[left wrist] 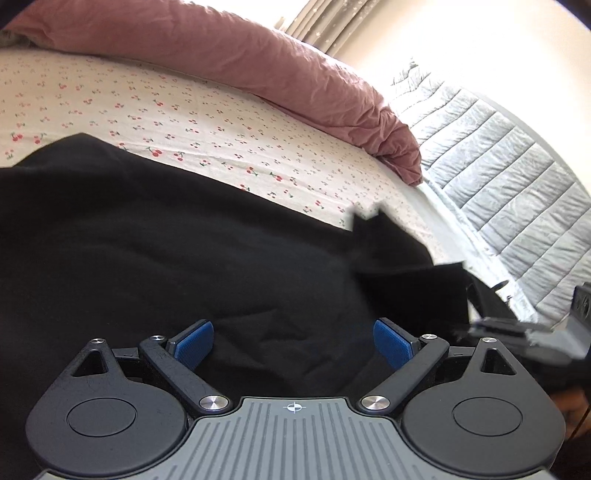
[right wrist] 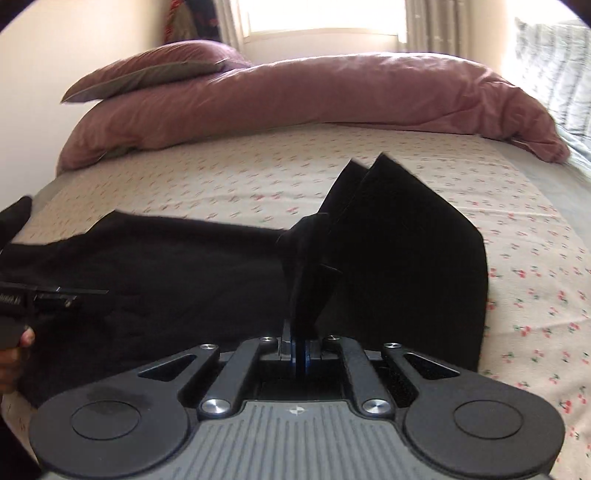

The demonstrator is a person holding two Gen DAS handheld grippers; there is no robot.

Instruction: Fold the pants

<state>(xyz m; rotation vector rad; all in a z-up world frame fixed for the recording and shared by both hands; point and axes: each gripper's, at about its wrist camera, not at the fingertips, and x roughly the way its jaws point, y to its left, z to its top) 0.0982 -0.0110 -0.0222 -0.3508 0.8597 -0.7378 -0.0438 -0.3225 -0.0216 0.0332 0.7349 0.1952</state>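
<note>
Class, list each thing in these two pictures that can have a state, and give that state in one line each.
Pants: black, spread on the bed, one end lifted and pinched.
Right gripper: shut on the pants.
Left gripper: open over the pants, gripping nothing.
Duvet: pink, bunched up at the far end.
Sheet: cherry print, lying flat.
Curtains: light coming through.

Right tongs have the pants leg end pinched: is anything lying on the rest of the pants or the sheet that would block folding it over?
Nothing visible. The black pants lie bare on the cherry-print sheet; the pink duvet sits well back. The left tongs hover open over the fabric.
</note>
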